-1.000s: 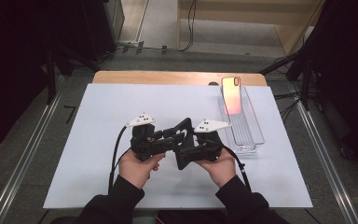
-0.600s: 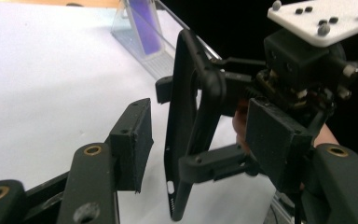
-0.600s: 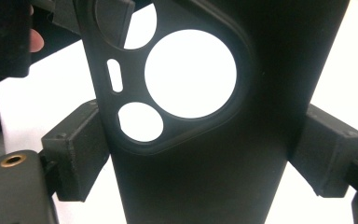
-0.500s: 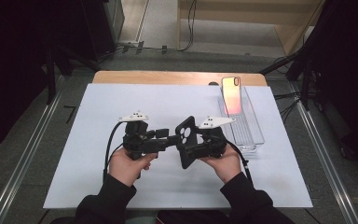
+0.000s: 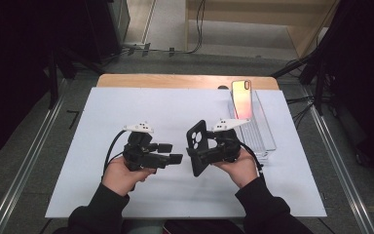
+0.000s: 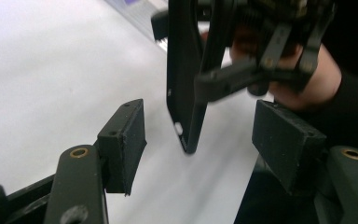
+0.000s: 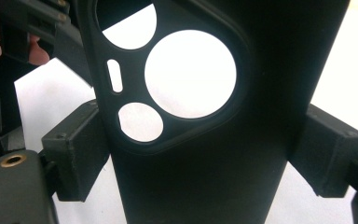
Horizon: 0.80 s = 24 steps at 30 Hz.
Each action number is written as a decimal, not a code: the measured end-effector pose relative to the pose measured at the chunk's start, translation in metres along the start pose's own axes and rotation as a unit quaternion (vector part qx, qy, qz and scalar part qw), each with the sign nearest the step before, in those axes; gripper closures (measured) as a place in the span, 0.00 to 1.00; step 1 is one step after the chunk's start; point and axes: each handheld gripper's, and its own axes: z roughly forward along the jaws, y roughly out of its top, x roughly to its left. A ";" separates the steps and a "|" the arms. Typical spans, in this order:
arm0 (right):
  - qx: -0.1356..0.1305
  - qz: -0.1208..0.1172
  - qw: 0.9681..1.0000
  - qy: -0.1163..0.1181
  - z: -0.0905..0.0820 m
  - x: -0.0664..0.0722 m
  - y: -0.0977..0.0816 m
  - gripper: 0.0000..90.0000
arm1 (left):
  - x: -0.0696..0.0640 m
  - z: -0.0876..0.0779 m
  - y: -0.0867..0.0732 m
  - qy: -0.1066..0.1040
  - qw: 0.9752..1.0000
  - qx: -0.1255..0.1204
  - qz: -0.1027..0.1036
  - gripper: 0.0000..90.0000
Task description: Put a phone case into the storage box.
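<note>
A black phone case (image 5: 197, 145) with round camera cut-outs stands on edge just above the white mat, and my right gripper (image 5: 202, 155) is shut on it. In the right gripper view both pads press on the case (image 7: 205, 177) from either side. My left gripper (image 5: 171, 152) is a short way to the case's left, pointing at it. Its jaws have just been opening and they stand wide, touching nothing. In the left gripper view the case (image 6: 186, 93) hangs beyond the open pads (image 6: 126, 140), with the right gripper (image 6: 261, 65) clamped on it.
A phone (image 5: 242, 100) with an orange-pink screen leans in a clear tray (image 5: 263, 134) at the back right of the white mat (image 5: 126, 107). A wooden table edge (image 5: 175, 81) runs behind the mat. Metal rails and cables flank the table.
The two grippers were together on the case in the middle. The left gripper has let go, opened and drawn away to the left. The case stays in the right gripper.
</note>
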 end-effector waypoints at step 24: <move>0.007 -0.004 1.000 0.023 -0.011 -0.001 0.005 0.14 | 0.025 0.002 -0.043 -0.004 0.996 0.064 0.058 0.34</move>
